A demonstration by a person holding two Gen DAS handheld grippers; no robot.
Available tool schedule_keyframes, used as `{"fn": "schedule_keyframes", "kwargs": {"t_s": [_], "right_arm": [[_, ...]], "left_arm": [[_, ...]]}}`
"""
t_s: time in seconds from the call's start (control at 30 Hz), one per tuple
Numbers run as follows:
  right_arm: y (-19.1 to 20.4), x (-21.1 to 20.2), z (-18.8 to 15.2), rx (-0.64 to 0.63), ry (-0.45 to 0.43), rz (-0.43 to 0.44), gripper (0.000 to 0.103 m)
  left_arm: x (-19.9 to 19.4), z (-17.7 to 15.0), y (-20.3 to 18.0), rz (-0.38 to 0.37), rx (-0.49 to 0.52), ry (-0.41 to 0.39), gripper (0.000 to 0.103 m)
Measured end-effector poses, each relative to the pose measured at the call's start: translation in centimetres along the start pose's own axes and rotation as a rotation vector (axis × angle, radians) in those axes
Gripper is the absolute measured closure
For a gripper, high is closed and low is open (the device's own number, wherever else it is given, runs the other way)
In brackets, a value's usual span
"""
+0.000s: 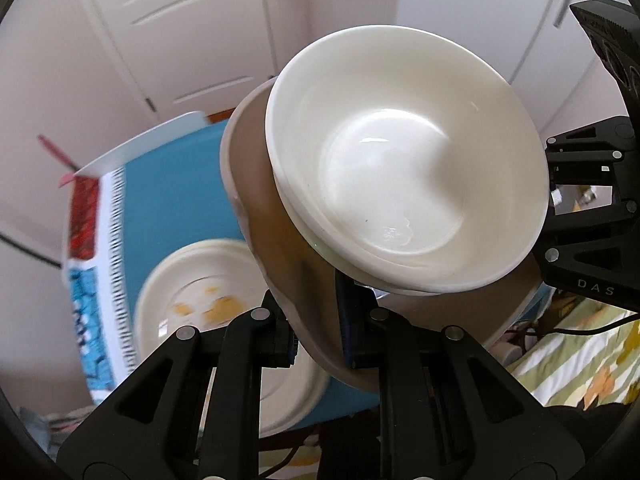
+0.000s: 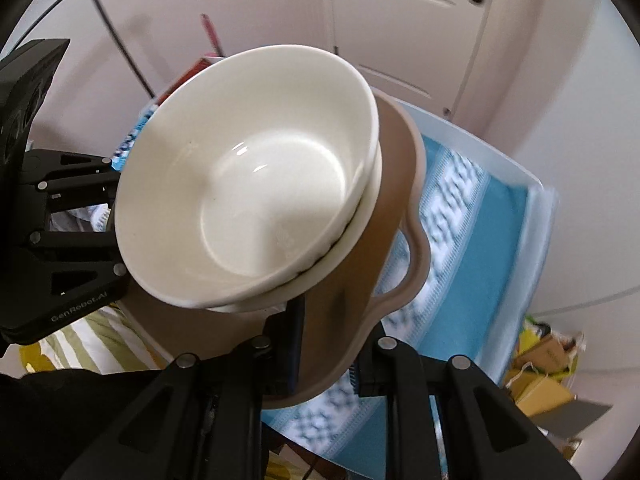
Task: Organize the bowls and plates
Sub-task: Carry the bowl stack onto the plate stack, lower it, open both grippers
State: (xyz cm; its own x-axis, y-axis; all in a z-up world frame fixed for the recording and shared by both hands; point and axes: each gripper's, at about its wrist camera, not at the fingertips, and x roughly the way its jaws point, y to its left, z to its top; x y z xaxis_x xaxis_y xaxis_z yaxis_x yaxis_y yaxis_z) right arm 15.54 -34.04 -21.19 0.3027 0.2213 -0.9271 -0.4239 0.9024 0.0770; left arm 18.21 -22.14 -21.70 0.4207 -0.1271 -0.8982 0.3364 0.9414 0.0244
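Observation:
A stack of white bowls [image 1: 404, 168] sits nested in a tan handled tray-like dish [image 1: 272, 208]. My left gripper [image 1: 320, 320] is shut on the tan dish's near rim. In the right wrist view the same white bowls [image 2: 248, 184] rest in the tan dish [image 2: 396, 184], and my right gripper [image 2: 324, 344] is shut on its rim from the opposite side. Both hold the dish tilted in the air above the table. Each gripper shows at the edge of the other's view.
A white plate [image 1: 208, 300] with orange food stains lies on the blue patterned cloth [image 1: 168, 200] over a white table [image 2: 536, 208]. A striped green bedcover [image 1: 572, 364] lies to one side. White cupboard doors [image 1: 180, 20] stand behind. Cardboard boxes [image 2: 548, 376] sit on the floor.

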Motion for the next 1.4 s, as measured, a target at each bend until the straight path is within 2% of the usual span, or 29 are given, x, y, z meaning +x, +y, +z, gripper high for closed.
{"fn": "schedule_keyframes", "kwargs": {"t_s": [0.17,0.3,0.57,0.87,1.2,1.4], "right_arm": [[4.8,1.2,2.4,-0.038,-0.01,0.022,0.086],[8.4,2.8,3.7,-0.038,0.0,0.033,0.086],[12.9,6.7,4.3,0.036,0.032,0.037,0.086],[14.2,10.5,3.1,0.12,0.067,0.008,0.086],[14.7,11.0,3.3,0.149,0.07,-0.025,0.086],[14.8,11.6,4.0,0.17,0.089,-0.028,0.086]], "left_arm": [[-0.9,-2.5,4.8,0.02,-0.038,0.01,0.089],[-1.0,-4.4,8.2,0.027,-0.031,0.027,0.089],[2.1,-7.6,12.6,-0.014,-0.003,0.072,0.089],[5.0,-9.4,13.3,-0.053,0.03,0.08,0.09],[5.2,-9.4,13.5,-0.061,0.035,0.079,0.09],[5.4,-9.2,13.4,-0.054,0.044,0.112,0.089]]}}
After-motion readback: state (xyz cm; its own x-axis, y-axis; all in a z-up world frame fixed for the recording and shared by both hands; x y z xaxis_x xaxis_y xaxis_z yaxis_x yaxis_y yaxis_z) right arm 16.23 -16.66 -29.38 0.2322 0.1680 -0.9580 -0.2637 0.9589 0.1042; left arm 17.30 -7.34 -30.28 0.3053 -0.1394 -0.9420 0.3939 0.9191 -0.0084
